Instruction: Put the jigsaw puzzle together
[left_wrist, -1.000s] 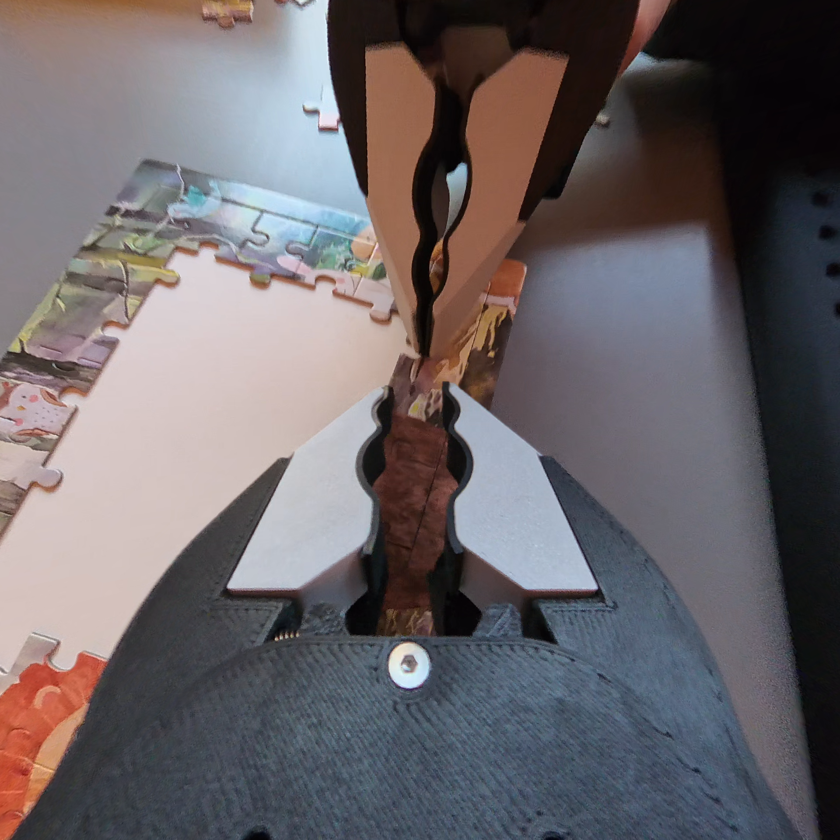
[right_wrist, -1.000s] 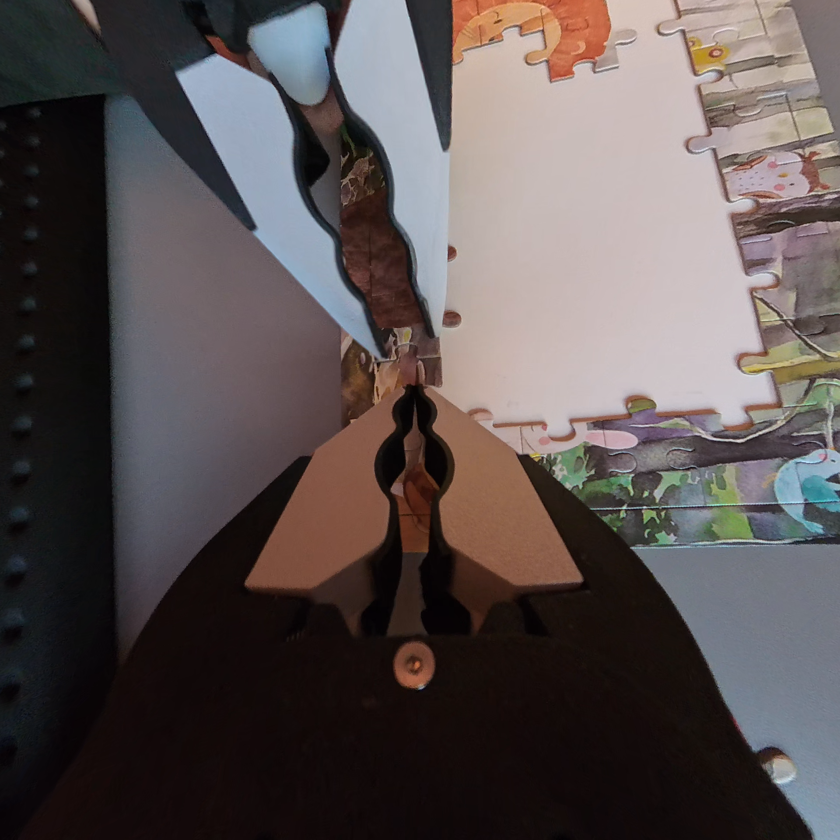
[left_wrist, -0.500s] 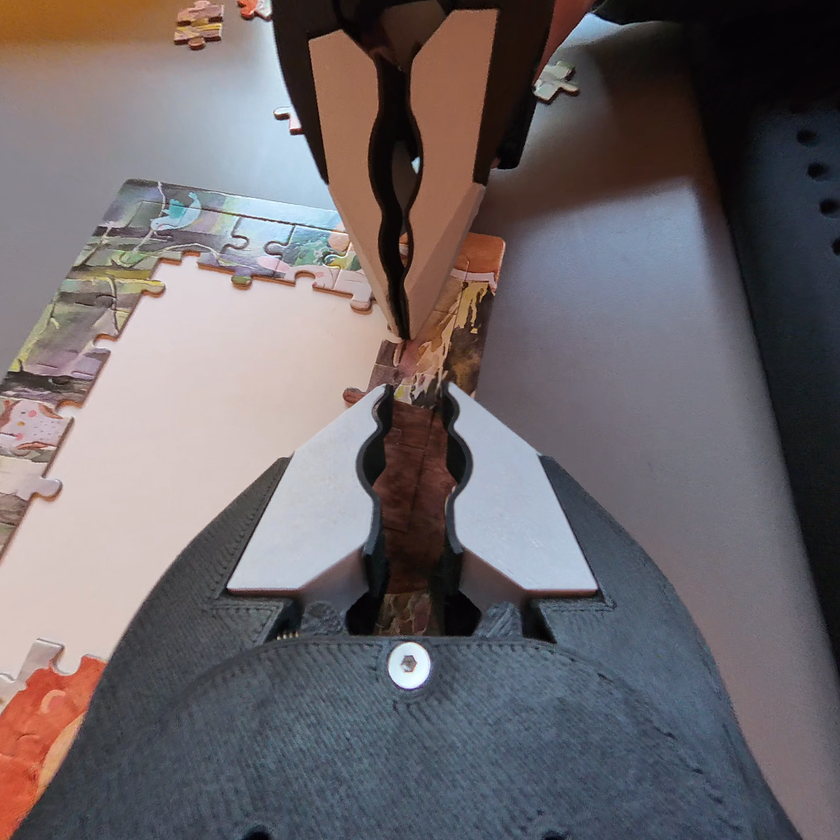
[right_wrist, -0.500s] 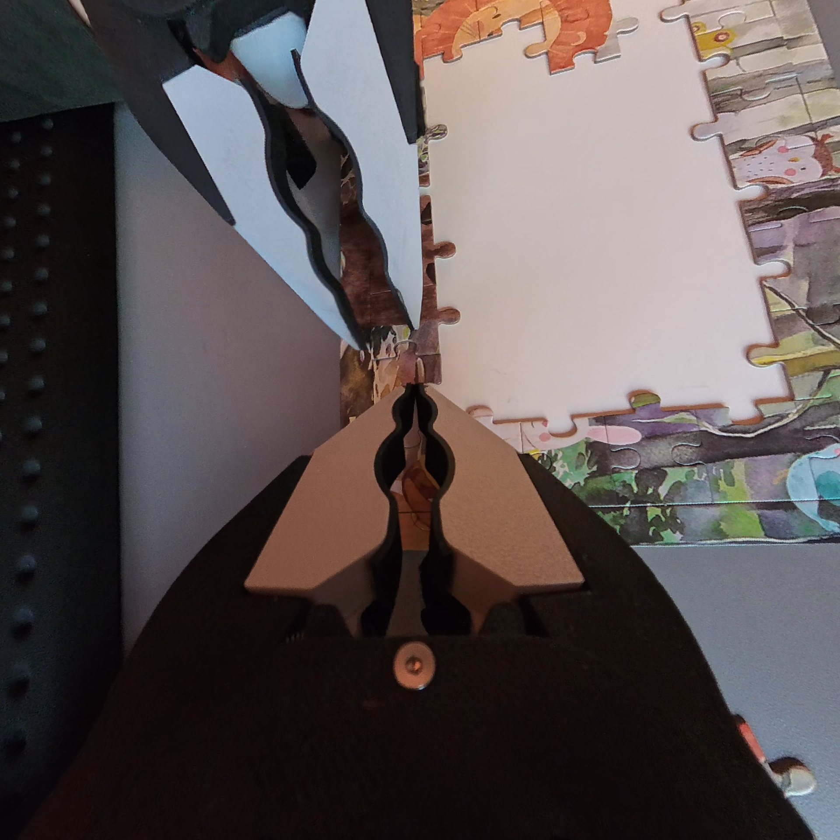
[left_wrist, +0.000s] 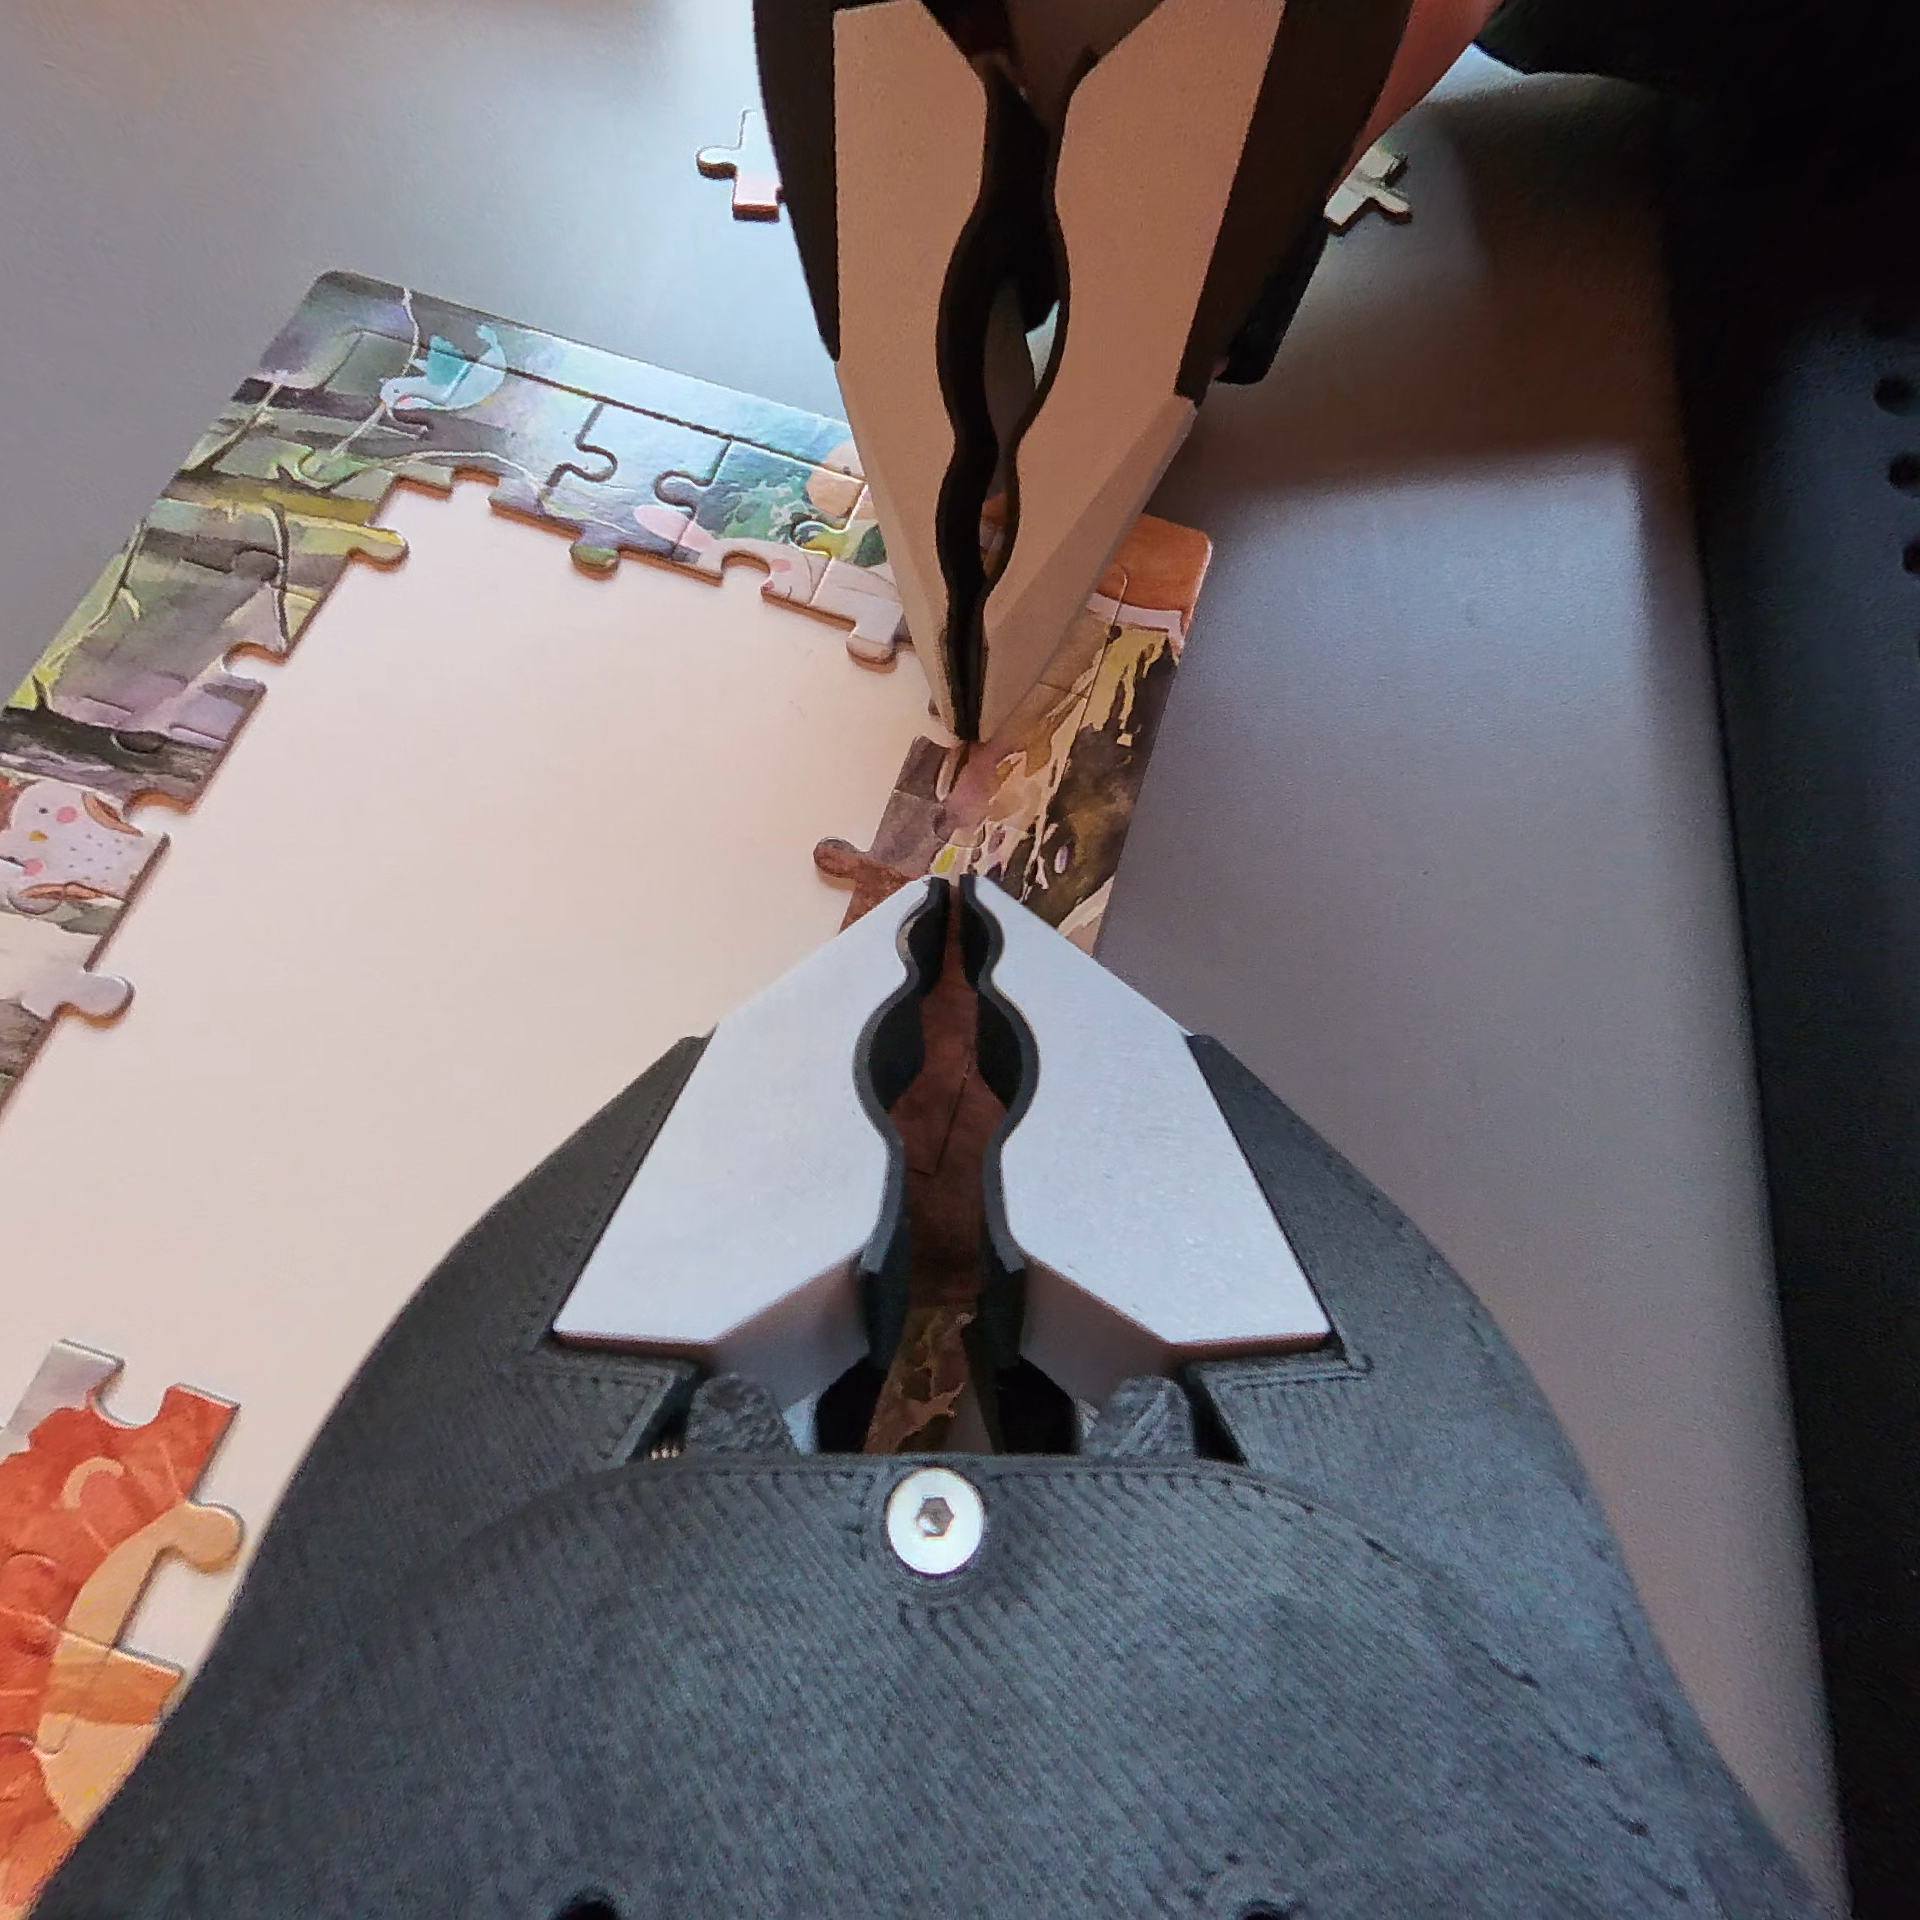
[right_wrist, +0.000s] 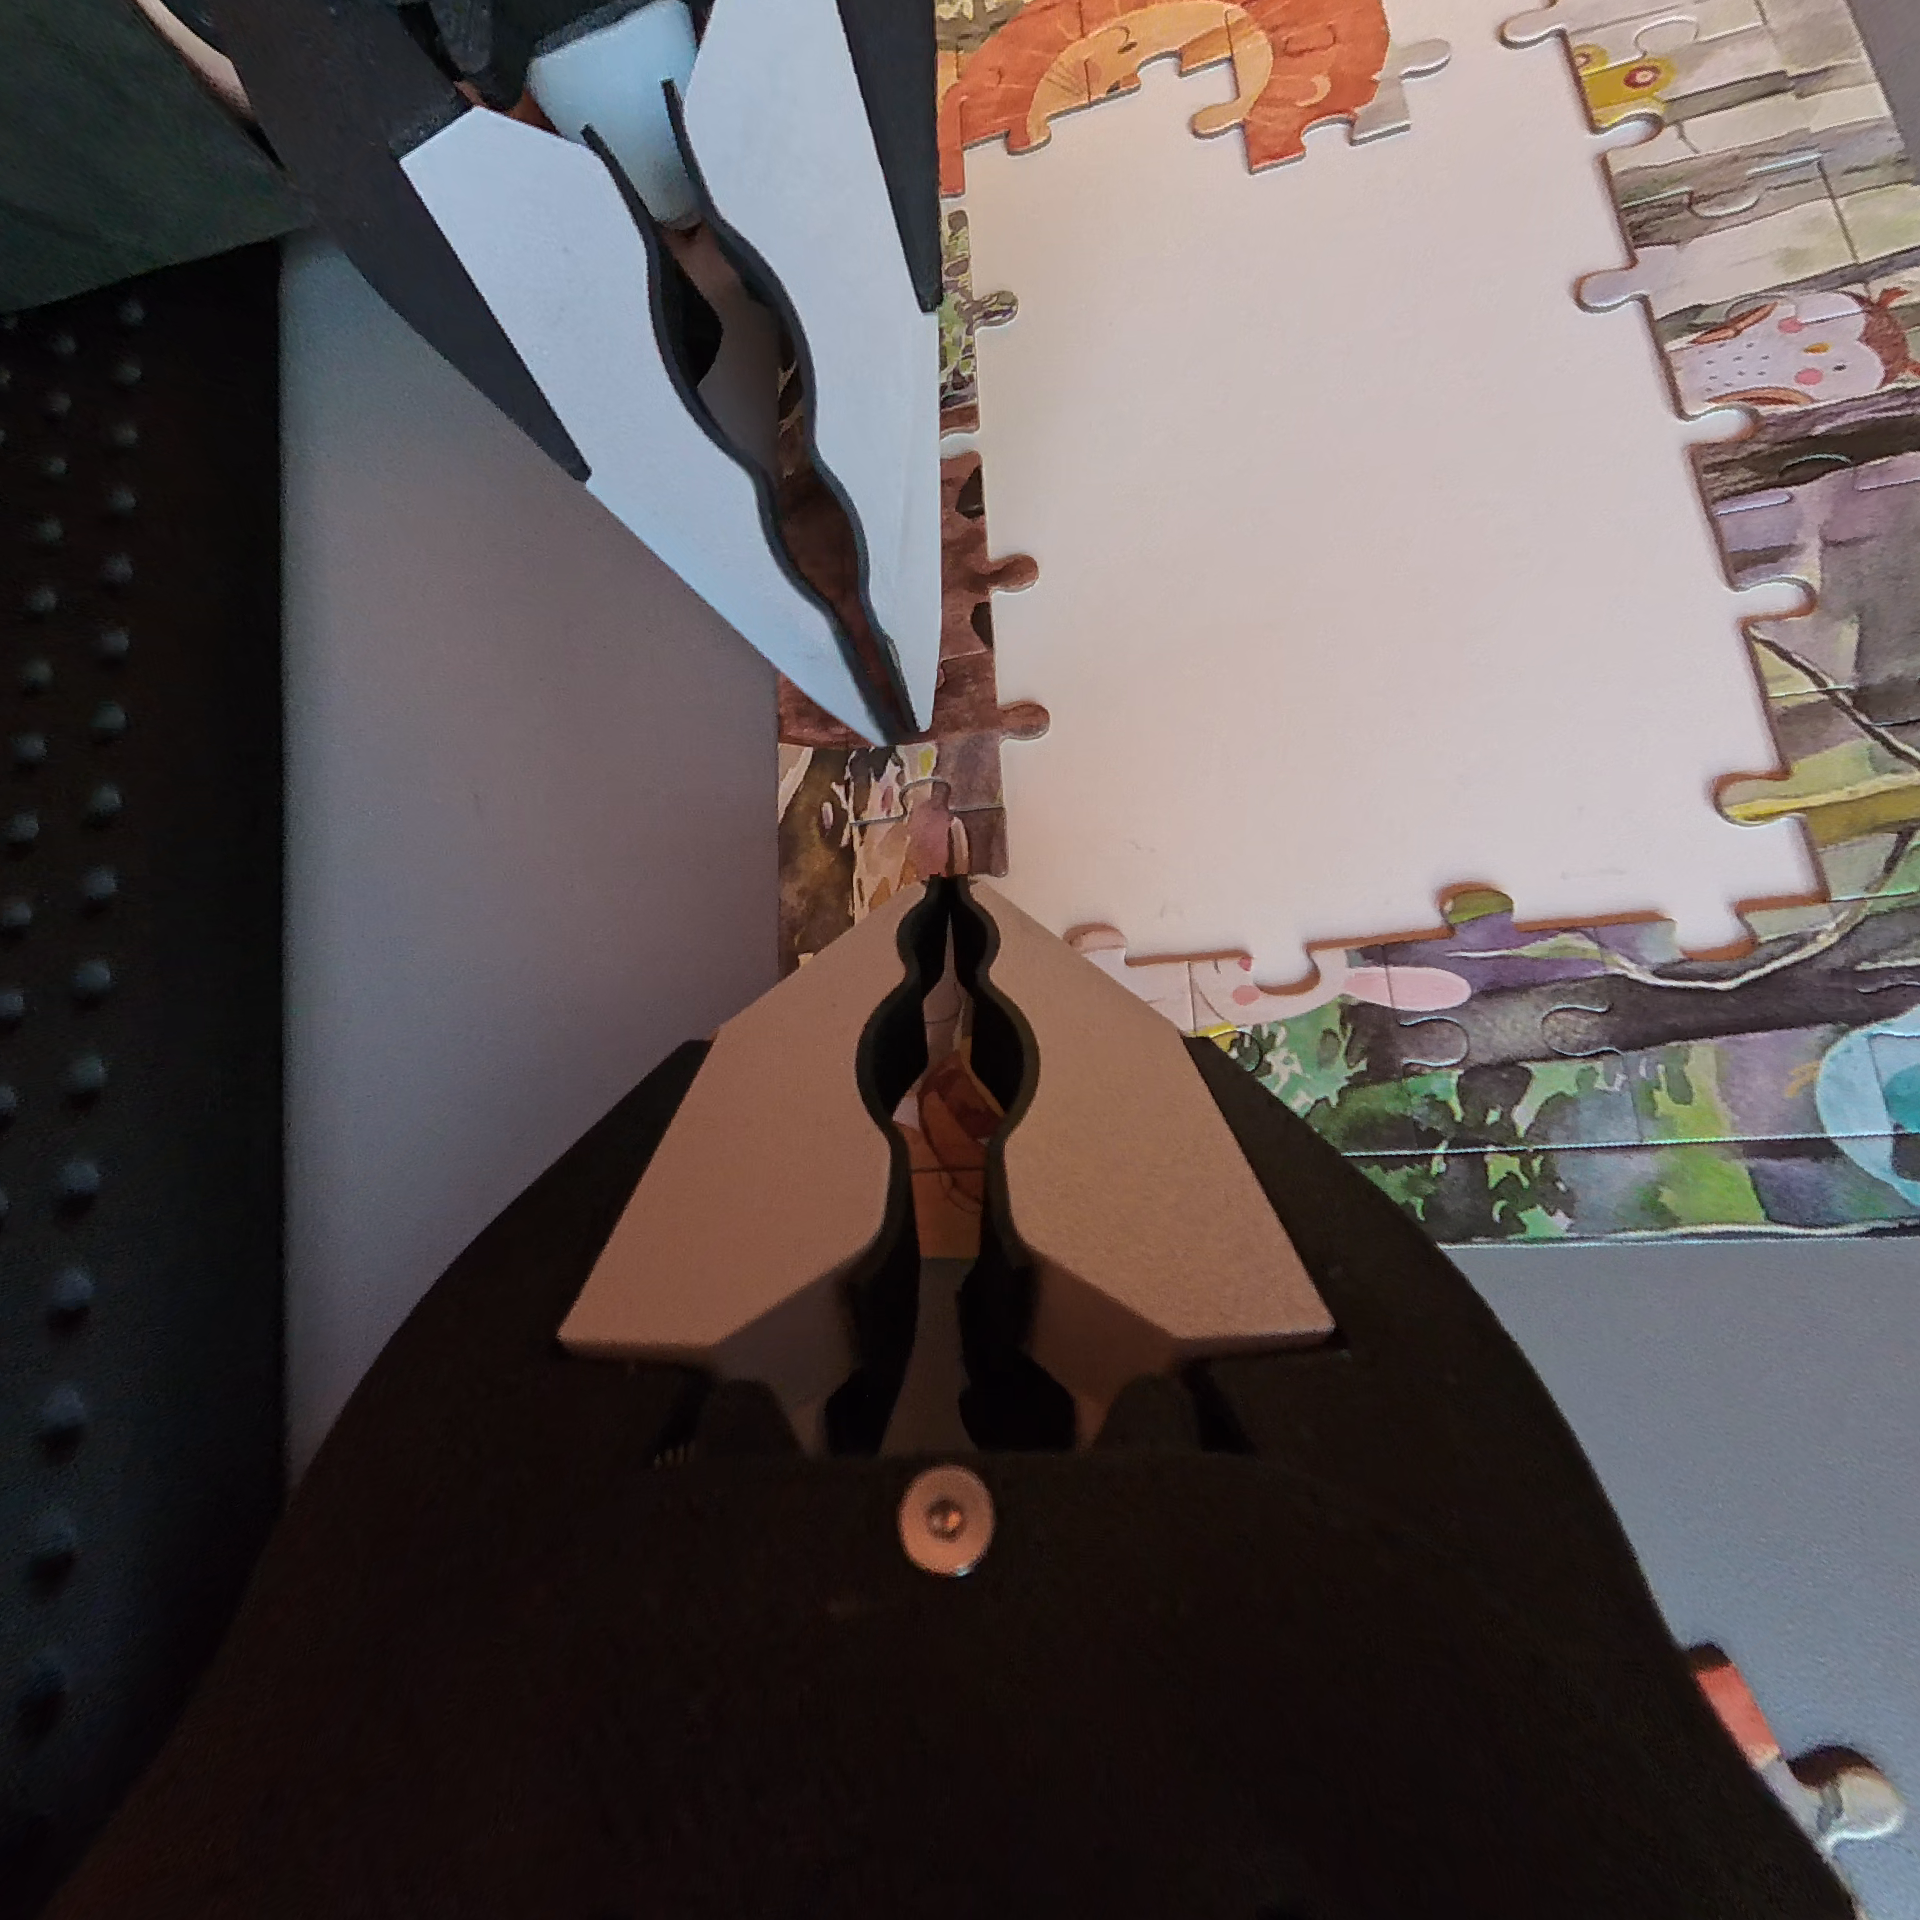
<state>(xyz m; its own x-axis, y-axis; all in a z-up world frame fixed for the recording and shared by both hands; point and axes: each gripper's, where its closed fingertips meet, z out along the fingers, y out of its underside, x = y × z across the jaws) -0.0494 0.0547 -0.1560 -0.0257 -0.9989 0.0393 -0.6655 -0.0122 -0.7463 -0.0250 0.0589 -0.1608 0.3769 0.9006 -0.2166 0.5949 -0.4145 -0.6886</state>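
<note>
The jigsaw puzzle (left_wrist: 436, 436) (right_wrist: 1558, 1091) lies flat as a joined border around a bare white board (left_wrist: 520, 883) (right_wrist: 1351, 571). Both grippers meet tip to tip over its right-hand side strip (left_wrist: 1081, 821) (right_wrist: 831, 831). My left gripper (left_wrist: 951, 883) is shut, with its tips low over the brown part of the strip; it enters the right wrist view from the top left (right_wrist: 904, 732). My right gripper (right_wrist: 948, 883) is shut, its tips resting on a pinkish-grey piece (right_wrist: 951, 826) (left_wrist: 971, 784) in the strip; it hangs down from the top of the left wrist view (left_wrist: 961, 732). Neither holds a loose piece.
Loose pieces lie on the grey table beyond the puzzle (left_wrist: 743, 177) (left_wrist: 1371, 192) and near my right gripper's body (right_wrist: 1849, 1766). A dark perforated surface (left_wrist: 1818, 831) (right_wrist: 104, 935) runs along the table edge beside the strip. An orange animal section (left_wrist: 83, 1558) (right_wrist: 1143, 73) fills one corner.
My left gripper's jaws have closed from open to shut over the brown strip. My right gripper stayed shut with its tips on the same piece; the view shifted slightly.
</note>
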